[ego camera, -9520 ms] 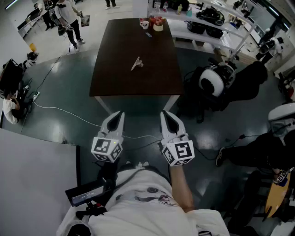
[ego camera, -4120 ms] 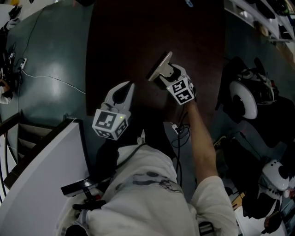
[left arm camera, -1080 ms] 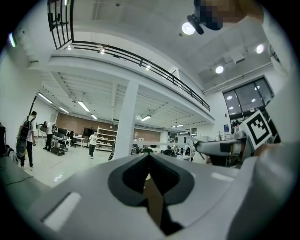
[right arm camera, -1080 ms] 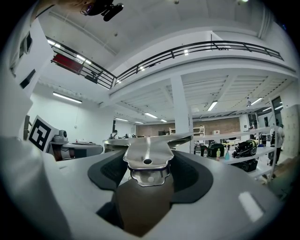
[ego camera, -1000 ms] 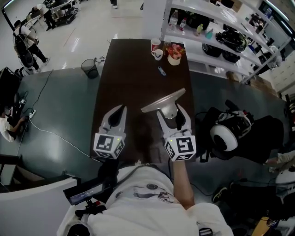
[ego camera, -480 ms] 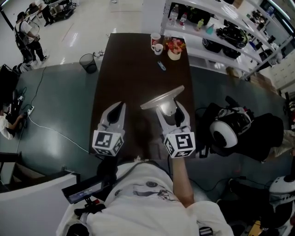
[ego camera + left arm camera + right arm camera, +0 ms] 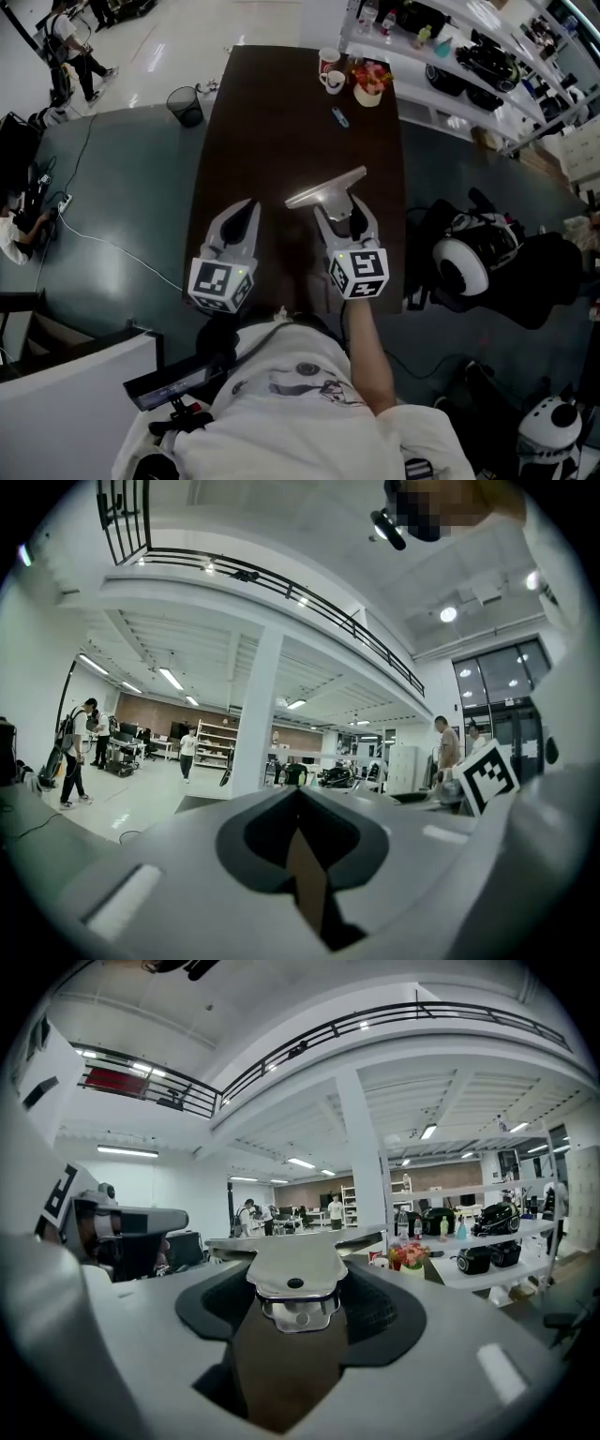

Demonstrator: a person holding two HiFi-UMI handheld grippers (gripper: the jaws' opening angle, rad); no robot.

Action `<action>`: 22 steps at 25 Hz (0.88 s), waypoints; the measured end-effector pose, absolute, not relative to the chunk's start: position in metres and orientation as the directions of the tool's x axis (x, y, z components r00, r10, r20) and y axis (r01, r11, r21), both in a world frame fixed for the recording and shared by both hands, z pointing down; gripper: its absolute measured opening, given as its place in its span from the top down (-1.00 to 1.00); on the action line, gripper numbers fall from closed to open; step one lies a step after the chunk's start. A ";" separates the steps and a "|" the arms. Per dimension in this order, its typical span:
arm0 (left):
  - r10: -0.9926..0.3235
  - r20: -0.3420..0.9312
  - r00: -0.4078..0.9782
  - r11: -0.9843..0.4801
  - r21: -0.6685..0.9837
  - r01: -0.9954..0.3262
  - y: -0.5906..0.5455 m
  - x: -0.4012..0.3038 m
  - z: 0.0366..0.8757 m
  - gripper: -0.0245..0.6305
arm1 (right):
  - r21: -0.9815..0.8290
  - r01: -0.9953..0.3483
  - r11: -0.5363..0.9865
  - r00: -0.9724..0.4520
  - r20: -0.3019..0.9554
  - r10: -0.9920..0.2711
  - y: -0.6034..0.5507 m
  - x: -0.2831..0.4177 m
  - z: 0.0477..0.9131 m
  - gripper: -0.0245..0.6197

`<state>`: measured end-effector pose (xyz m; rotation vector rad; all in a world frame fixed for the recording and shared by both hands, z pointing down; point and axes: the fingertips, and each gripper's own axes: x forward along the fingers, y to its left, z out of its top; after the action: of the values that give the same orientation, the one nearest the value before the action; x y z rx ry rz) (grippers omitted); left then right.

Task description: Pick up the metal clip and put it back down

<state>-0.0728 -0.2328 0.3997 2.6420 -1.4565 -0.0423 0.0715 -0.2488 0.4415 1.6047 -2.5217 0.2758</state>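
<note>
your right gripper point(image 7: 344, 214) has taken the metal clip point(image 7: 325, 188) off the table point(image 7: 272, 122), where it lay earlier, and now holds it raised; you've stepped up to the near end.

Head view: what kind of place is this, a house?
Probably a big workshop or lab hall, not a house: equipment-filled white shelves, a long dark table, and a balcony railing overhead.

White printed tee point(image 7: 291, 403); grey left gripper point(image 7: 249, 204), right gripper point(image 7: 339, 208), b/w marker cubes point(image 7: 221, 284).
</note>
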 end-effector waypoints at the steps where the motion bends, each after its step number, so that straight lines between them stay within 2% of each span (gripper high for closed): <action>1: -0.845 0.044 0.533 -0.525 0.126 -0.842 -0.232 -0.074 0.402 0.93 | -0.086 -0.906 0.415 -0.423 0.230 -0.876 -0.251 0.070 0.449 0.03; 13: -0.837 0.080 0.542 -0.530 0.132 -0.838 -0.230 -0.069 0.410 0.93 | -0.116 -0.898 0.425 -0.432 0.423 -0.796 -0.281 0.063 0.568 0.03; 22: -0.835 0.115 0.538 -0.527 0.115 -0.842 -0.229 -0.073 0.414 0.93 | -0.130 -0.883 0.451 -0.418 0.658 -0.626 -0.279 0.058 0.688 0.03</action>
<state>-0.0728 -0.2290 0.4142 2.6146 -1.4370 0.0684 0.0585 -0.2792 0.6881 1.2584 -2.1768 0.6385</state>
